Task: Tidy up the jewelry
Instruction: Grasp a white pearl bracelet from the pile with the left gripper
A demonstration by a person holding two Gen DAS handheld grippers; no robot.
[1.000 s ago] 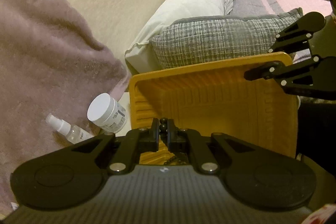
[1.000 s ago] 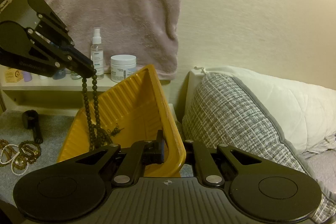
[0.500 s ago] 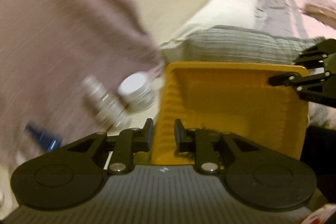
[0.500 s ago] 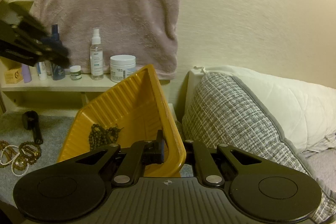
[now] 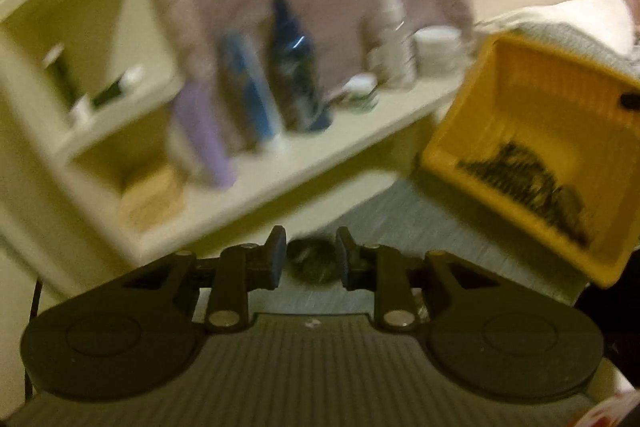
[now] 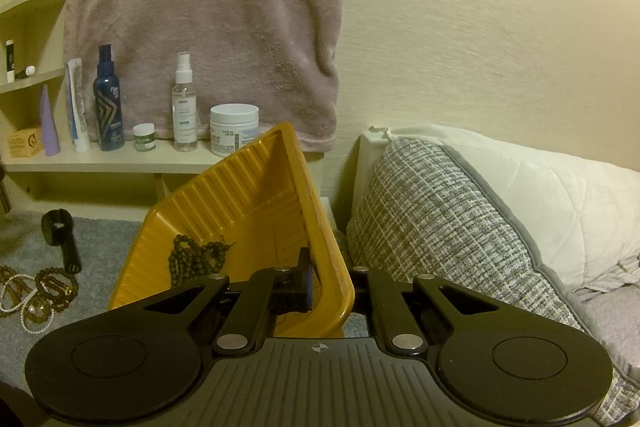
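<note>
My right gripper [image 6: 328,283] is shut on the near rim of the yellow tray [image 6: 248,187] and holds it tilted above the grey carpet. A string of dark beads [image 6: 196,259] lies heaped in the tray's low corner; it also shows as a dark blur [image 5: 532,183] in the left wrist view. More bracelets and a pearl strand [image 6: 36,291] lie on the carpet left of the tray. My left gripper [image 5: 310,255] is open with nothing between its fingers. It hangs left of the tray [image 5: 552,99], and a dark blurred lump [image 5: 312,261] on the carpet shows beyond the gap.
A low cream shelf [image 6: 112,159] along the wall carries several bottles and jars, with a mauve towel [image 6: 208,19] hanging behind. A black handled tool [image 6: 60,235] lies on the carpet. A grey checked cushion [image 6: 432,227] and white pillows crowd the tray's right side.
The left gripper let go of the dark bead string, which dropped into the tray. It then opened, rolled and swung left toward the shelf and carpet. The right gripper and tray stayed put.
</note>
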